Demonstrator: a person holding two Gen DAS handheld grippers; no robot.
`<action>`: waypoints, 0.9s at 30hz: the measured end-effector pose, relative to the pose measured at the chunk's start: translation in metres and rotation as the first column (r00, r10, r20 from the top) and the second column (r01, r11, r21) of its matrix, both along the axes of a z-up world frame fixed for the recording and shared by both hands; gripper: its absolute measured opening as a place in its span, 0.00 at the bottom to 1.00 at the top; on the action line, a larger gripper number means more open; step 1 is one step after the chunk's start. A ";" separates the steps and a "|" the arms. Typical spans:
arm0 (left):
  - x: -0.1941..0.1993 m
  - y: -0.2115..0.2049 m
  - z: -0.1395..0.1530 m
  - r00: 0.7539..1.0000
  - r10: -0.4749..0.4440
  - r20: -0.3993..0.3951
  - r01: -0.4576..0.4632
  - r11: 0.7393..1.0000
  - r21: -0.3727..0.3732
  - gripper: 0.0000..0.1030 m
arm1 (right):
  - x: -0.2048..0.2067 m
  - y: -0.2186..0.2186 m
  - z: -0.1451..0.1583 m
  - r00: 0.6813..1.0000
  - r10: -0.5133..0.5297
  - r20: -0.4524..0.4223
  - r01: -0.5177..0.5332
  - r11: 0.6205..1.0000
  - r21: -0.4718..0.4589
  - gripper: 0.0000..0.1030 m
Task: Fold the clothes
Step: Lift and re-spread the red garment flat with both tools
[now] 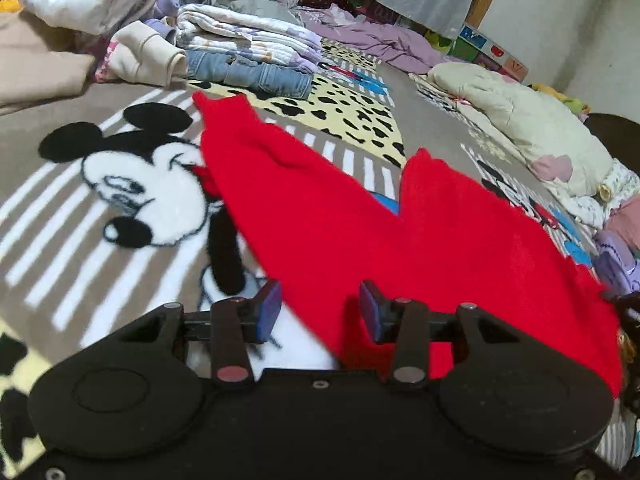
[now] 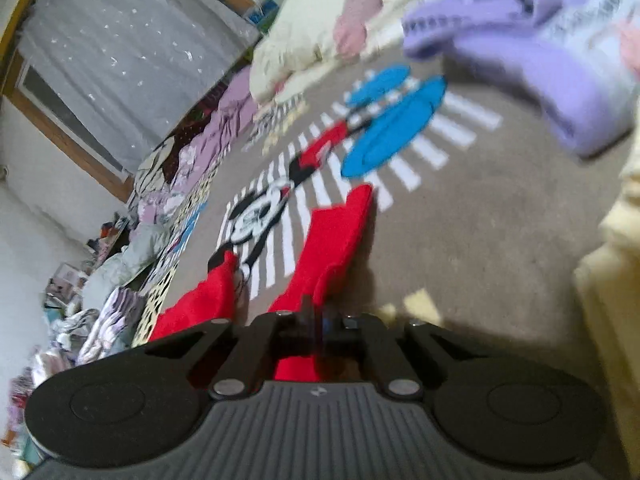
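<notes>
While the red trousers [image 1: 320, 216] lie legs-out on the cartoon blanket [image 1: 100, 208], right gripper [image 2: 326, 320] jaws pinch a waist edge; left gripper [image 1: 320, 308] jaws part-open, empty. Soft, light, floppy: grab waistband corners.

We find no readable words, numbers or brand names anywhere; the right gripper's [image 2: 326, 322] grey housing carries one small pale emblem (too blurred to make out).
</notes>
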State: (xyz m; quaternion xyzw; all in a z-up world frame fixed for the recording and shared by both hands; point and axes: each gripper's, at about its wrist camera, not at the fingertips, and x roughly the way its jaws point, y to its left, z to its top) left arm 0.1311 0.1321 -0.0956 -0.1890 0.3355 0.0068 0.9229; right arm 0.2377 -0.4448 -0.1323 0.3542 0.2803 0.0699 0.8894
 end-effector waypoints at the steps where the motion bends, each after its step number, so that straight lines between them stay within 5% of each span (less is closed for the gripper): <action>1: -0.001 0.001 0.001 1.000 0.000 0.000 0.000 1.000 -0.011 0.40 | -0.011 -0.002 0.009 0.999 -0.027 0.040 0.028 0.999 -0.023 0.05; 4: -0.001 0.004 0.002 1.000 0.005 -0.004 -0.005 1.000 -0.031 0.41 | -0.041 -0.015 0.024 0.985 -0.141 0.098 0.149 0.986 -0.080 0.05; 9: -0.007 0.004 0.002 1.000 0.021 -0.013 -0.022 0.995 -0.097 0.46 | -0.046 -0.038 0.000 0.979 -0.199 -0.052 0.195 0.978 -0.080 0.16; 12: -0.012 0.002 -0.001 0.999 0.029 -0.033 -0.033 0.989 -0.146 0.47 | -0.053 -0.031 0.011 0.979 -0.202 -0.017 0.198 0.972 -0.122 0.37; 15: -0.016 0.000 -0.004 0.998 0.040 -0.053 -0.049 0.981 -0.190 0.48 | -0.064 -0.017 0.025 0.979 -0.203 0.025 0.205 0.960 -0.194 0.43; 21: -0.029 -0.024 0.011 1.000 -0.006 -0.015 0.003 0.979 -0.205 0.48 | -0.090 0.044 0.050 0.990 0.086 0.109 -0.052 0.959 -0.280 0.43; 27: -0.031 -0.088 0.005 0.977 -0.211 0.039 0.215 0.958 -0.191 0.48 | -0.113 0.132 0.047 0.904 0.418 0.084 -0.363 0.857 -0.366 0.39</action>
